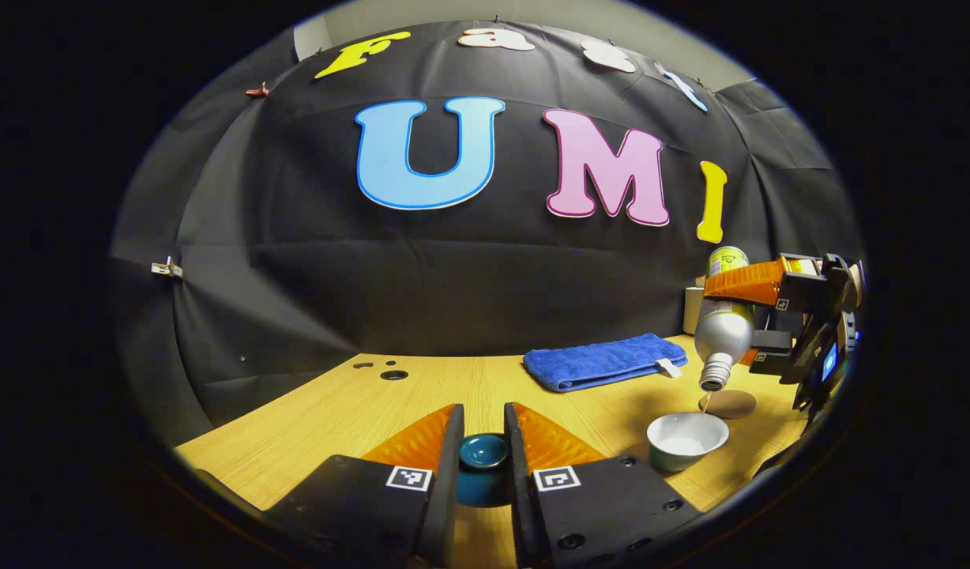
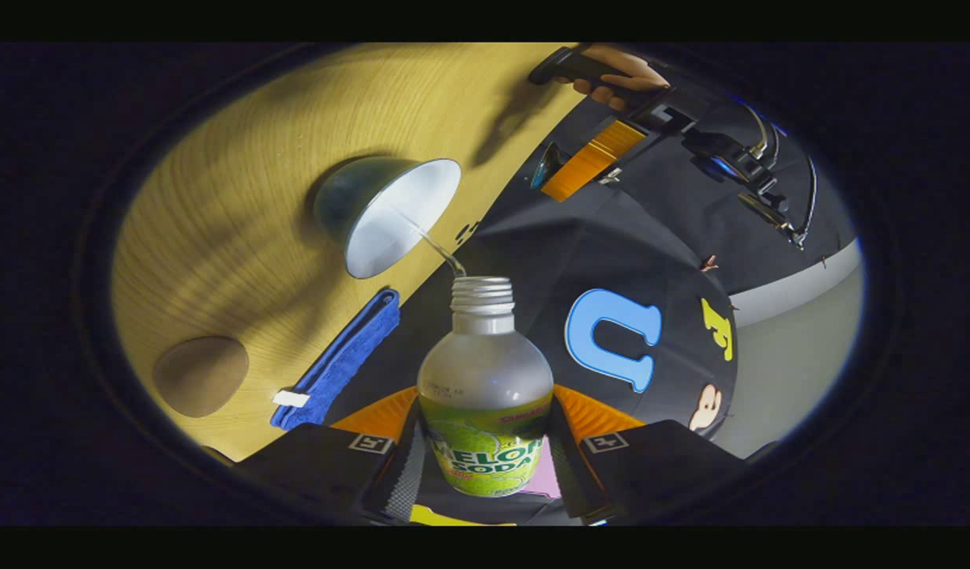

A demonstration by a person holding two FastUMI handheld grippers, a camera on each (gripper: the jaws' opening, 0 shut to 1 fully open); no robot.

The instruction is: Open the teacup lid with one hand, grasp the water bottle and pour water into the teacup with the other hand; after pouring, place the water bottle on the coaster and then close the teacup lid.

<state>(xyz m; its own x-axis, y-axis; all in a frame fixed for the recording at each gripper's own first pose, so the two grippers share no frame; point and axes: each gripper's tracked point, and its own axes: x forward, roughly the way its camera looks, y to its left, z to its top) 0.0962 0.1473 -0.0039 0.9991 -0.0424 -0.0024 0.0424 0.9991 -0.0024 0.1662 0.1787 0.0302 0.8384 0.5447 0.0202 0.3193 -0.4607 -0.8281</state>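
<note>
— Over the open teacup (image 1: 687,441), is the water running?

— Yes. My right gripper (image 2: 485,442) holds the water bottle (image 2: 485,395) with both fingers pressed on its body, one each side of the label. I have it tipped mouth-down, and a thin stream falls from the neck into the cup. I judge this to be the middle of the pouring step.

— And your other hand?

— My left gripper (image 1: 485,462) sits low over the wooden table (image 1: 335,411), well to one side of the cup. Its fingers are drawn narrow around the teacup lid (image 1: 483,454), which sits between them. I take it for clamped, though I cannot see the contact plainly.

— Where does the bottle go after this?

— Onto the coaster (image 1: 728,403). It lies flat on the table just beyond the cup, almost under the bottle's neck. A folded blue towel (image 1: 603,361) rests farther back, near the wall.

— So what does the next move ask of you?

— Tip the bottle upright first, so the stream stops before I shift sideways. Then lower it square on the coaster and let go. After that my left hand must carry the lid across and seat it on the rim.

— How full is the cup?

— I cannot tell from here; the inside only looks pale.
</note>
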